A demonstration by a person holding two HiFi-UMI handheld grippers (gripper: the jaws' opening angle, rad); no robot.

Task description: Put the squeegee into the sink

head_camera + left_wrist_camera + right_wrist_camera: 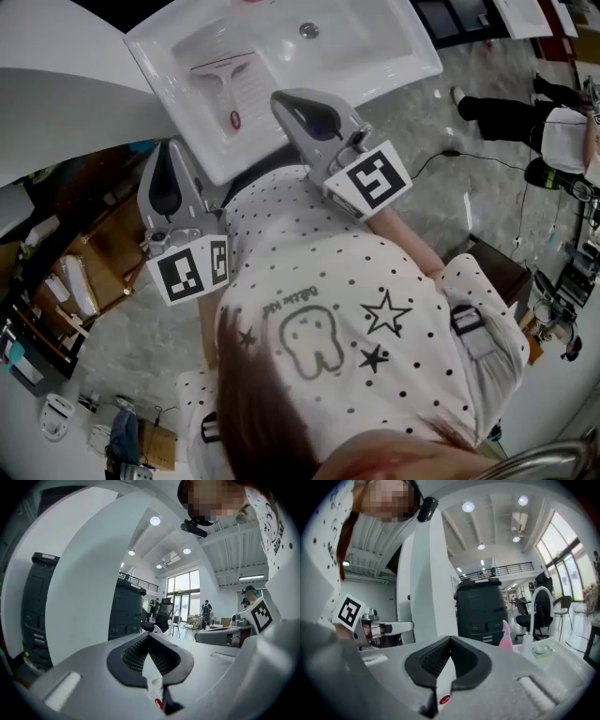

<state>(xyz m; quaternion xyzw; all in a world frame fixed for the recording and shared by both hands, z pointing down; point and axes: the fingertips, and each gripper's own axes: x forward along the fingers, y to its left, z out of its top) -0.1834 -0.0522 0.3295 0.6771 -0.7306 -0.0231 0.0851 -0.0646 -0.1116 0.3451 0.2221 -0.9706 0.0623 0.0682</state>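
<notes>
Squeegee placement looks finished, so the step in hand is, as I judge it, simply getting clear without disturbing anything. The safe way is to draw both tools back toward the body and keep them above the rim. Neither should dip into the basin, where a stray tip could nudge the handle or drag the blade up the wall. Nothing needs gripping now, so the jaws can be left as they are.

Nearest, just in front of the person's dotted shirt, the left gripper (149,637) has its jaws pressed together at the tips with nothing pinched between the ribbed pads. The right gripper (450,639) is pressed together in the same way and is equally empty. It sits a little further out, over the near edge of the sink (375,56). In each gripper view a white strip with a red mark shows low in the gap behind the closed tips. It is probably the squeegee handle lying below rather than anything held, though the view there is too cramped to be sure.

Beyond the tips, the squeegee (228,77) lies flat inside the basin, with its blade end toward the far side and its handle running back toward the person. It touches neither gripper. Further off on the counter stand a pink bottle (505,637) and a curved tap (536,606).
</notes>
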